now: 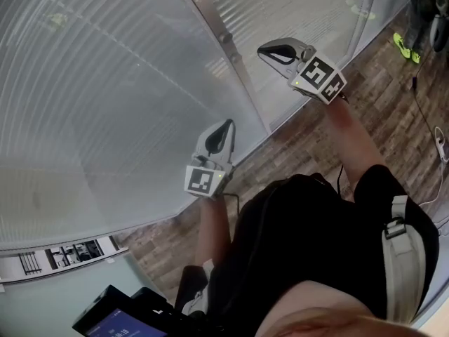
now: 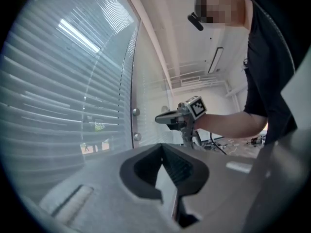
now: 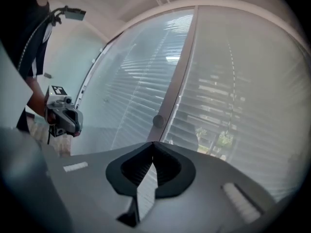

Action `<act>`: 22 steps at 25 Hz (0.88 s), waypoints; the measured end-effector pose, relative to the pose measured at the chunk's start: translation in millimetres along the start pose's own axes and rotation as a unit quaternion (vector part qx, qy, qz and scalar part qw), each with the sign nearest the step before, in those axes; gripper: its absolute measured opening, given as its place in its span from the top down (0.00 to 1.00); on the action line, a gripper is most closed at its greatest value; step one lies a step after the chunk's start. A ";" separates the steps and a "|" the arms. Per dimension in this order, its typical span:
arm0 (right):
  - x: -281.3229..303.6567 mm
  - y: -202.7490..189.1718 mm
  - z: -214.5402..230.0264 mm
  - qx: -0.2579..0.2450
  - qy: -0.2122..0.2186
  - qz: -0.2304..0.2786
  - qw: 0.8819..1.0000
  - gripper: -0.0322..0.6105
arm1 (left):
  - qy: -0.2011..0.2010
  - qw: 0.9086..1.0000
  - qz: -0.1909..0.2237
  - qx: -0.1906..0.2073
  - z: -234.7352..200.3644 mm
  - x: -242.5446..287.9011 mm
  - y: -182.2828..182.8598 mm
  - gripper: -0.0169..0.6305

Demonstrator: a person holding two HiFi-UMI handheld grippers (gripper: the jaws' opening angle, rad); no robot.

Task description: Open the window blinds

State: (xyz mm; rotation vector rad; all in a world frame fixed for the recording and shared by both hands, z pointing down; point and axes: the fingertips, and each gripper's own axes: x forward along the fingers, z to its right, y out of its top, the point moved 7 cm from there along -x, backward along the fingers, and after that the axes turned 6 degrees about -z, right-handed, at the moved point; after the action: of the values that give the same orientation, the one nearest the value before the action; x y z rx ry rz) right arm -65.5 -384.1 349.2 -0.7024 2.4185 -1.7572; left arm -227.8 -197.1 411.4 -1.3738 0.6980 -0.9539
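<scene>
Head view has both my claws up in front of the window blinds (image 1: 105, 83), which hang lowered over the glass on either side of a metal mullion (image 1: 231, 62). My left claw (image 1: 226, 126) points at the left-hand blind and is near it; I cannot tell whether it touches. My right claw (image 1: 265, 50) sits higher, just beside the mullion. Left gripper view shows that claw's jaws tip to tip with nothing between them. Right gripper view shows the same: jaws together, empty. The slats lie nearly closed, with some greenery (image 3: 223, 139) showing through them. A wooden floor (image 1: 393, 111) runs below the window.
</scene>
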 end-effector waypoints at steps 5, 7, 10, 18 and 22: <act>31.9 26.1 3.6 -0.090 -0.036 -0.053 0.994 0.81 | -0.015 1.000 0.011 -0.009 -21.1 -3.3 -6.0 0.97; 43.4 37.0 2.6 -0.129 -0.048 -0.076 0.988 0.78 | -0.017 1.000 0.014 -0.013 -30.1 -7.8 -8.1 0.97; 50.7 52.1 -0.1 -0.185 -0.070 -0.099 0.975 0.75 | -0.017 1.000 0.015 -0.019 -37.7 -15.4 -10.3 0.97; 68.5 59.5 -11.9 -0.316 -0.116 -0.152 0.929 0.69 | -0.019 0.999 0.023 -0.030 -43.3 -29.6 -23.8 0.97; 85.7 54.8 -11.6 -0.340 -0.119 -0.170 0.917 0.69 | -0.018 0.999 0.023 -0.041 -54.5 -33.3 -30.8 0.97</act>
State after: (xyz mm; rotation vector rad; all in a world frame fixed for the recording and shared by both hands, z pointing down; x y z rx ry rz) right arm -163.2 -394.9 320.6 -1.3750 2.8312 -0.7657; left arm -295.4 -192.8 432.2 -1.4367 0.7466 -0.8704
